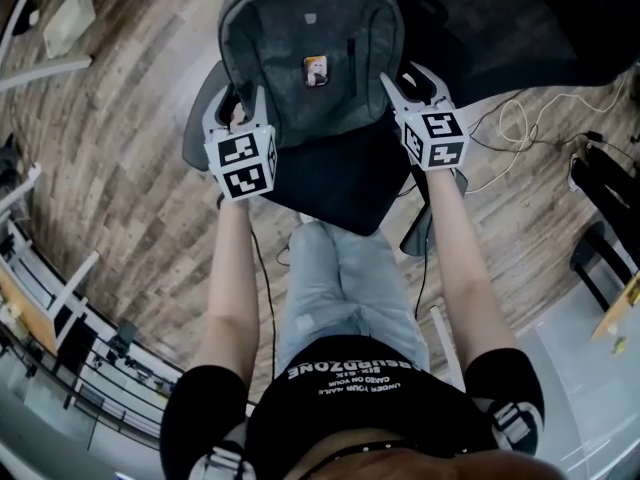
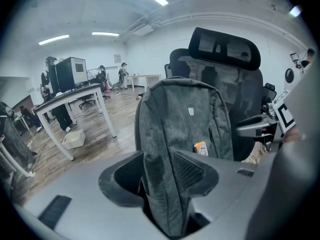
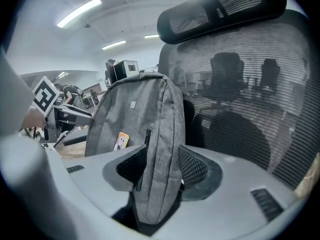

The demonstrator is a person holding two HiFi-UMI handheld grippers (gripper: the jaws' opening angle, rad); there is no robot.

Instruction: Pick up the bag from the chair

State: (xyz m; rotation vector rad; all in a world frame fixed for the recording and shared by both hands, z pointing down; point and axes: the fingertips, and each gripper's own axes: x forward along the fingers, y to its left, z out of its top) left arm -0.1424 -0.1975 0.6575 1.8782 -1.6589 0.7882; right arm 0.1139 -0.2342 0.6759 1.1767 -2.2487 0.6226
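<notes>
Nearest, pinching the bag by its two side edges: left gripper and right gripper, each closed on a fold of grey fabric. Standing upright on the chair seat, against the backrest. Probably risky to lift: could slide from such thin folds, or sag and catch an armrest.

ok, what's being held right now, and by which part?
The grey backpack: left gripper clamps its left side edge, right gripper its right side edge.
</notes>
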